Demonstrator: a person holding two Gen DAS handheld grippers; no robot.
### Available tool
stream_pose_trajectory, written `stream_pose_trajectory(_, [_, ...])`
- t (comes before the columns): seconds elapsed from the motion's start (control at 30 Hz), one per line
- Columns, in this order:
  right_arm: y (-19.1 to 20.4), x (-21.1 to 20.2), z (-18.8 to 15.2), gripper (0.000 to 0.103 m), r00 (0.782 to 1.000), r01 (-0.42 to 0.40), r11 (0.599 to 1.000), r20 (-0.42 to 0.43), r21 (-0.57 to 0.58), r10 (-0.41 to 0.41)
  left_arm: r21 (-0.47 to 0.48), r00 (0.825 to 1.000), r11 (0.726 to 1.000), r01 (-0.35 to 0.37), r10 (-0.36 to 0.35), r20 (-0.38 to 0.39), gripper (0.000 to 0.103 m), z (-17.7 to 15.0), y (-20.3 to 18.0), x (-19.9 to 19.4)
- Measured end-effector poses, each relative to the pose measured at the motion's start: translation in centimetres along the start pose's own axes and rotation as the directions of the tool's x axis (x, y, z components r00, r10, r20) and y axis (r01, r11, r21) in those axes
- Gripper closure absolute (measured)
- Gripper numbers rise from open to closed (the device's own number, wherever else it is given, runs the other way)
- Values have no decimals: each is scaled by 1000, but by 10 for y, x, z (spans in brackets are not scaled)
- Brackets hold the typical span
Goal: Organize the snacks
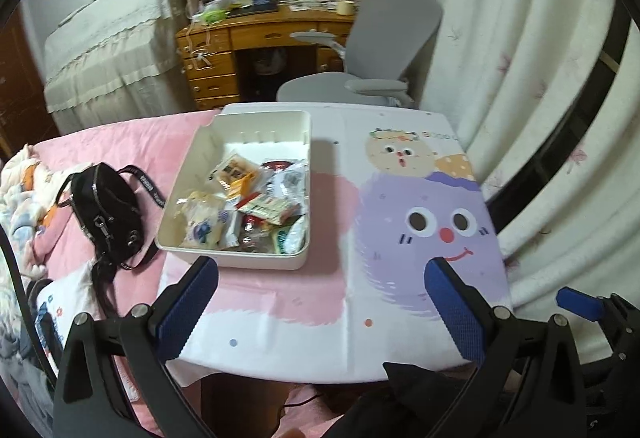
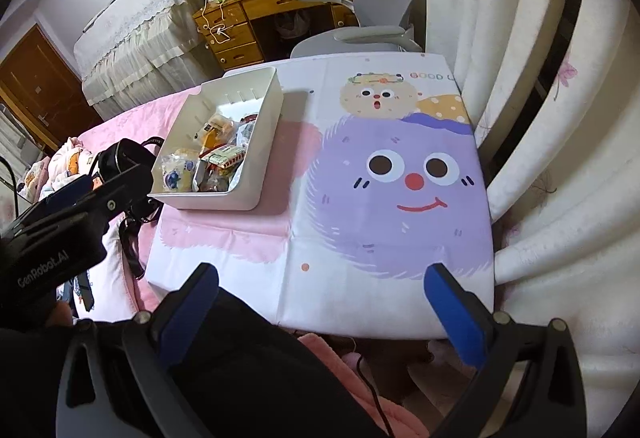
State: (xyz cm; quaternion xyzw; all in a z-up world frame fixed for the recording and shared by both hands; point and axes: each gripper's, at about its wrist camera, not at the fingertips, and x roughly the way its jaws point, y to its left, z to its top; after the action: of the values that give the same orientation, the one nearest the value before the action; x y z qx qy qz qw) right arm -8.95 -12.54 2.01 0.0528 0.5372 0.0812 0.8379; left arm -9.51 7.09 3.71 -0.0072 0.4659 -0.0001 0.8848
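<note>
A cream plastic bin stands on the left part of a small table with a cartoon-print cloth. Several wrapped snacks lie piled inside it. My left gripper hovers over the table's near edge, just in front of the bin, open and empty. In the right wrist view the same bin sits at the far left with its snacks. My right gripper hangs open over the near edge of the cloth, holding nothing. The left gripper's body shows at the left.
A black handbag lies on the pink bedspread left of the table. A grey office chair and a wooden desk stand beyond. White curtains hang at the right. A dark sleeve covers the foreground.
</note>
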Motion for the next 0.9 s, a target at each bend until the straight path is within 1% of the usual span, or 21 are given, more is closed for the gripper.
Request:
stream_pose_trajectory(0.1, [7, 1, 0, 0, 1000, 15, 1000, 18, -5, -15, -13, 1000, 1000, -26, 26, -15, 1, -1, 8, 5])
stream_pose_trajectory(0.2, [12, 0, 2, 0, 999, 27, 1000, 36, -10, -27, -24, 999, 999, -40, 39, -11, 1, 0, 15, 6])
stream_pose_trajectory(0.43, [23, 1, 6, 0, 998, 39, 999, 51, -9, -38, -9, 999, 999, -46, 46, 5, 1, 4, 22, 7])
stream_pose_trajectory(0.9, [29, 4, 5, 0, 998, 49, 999, 35, 6, -49, 16, 999, 999, -38, 38, -6, 1, 4, 28, 8])
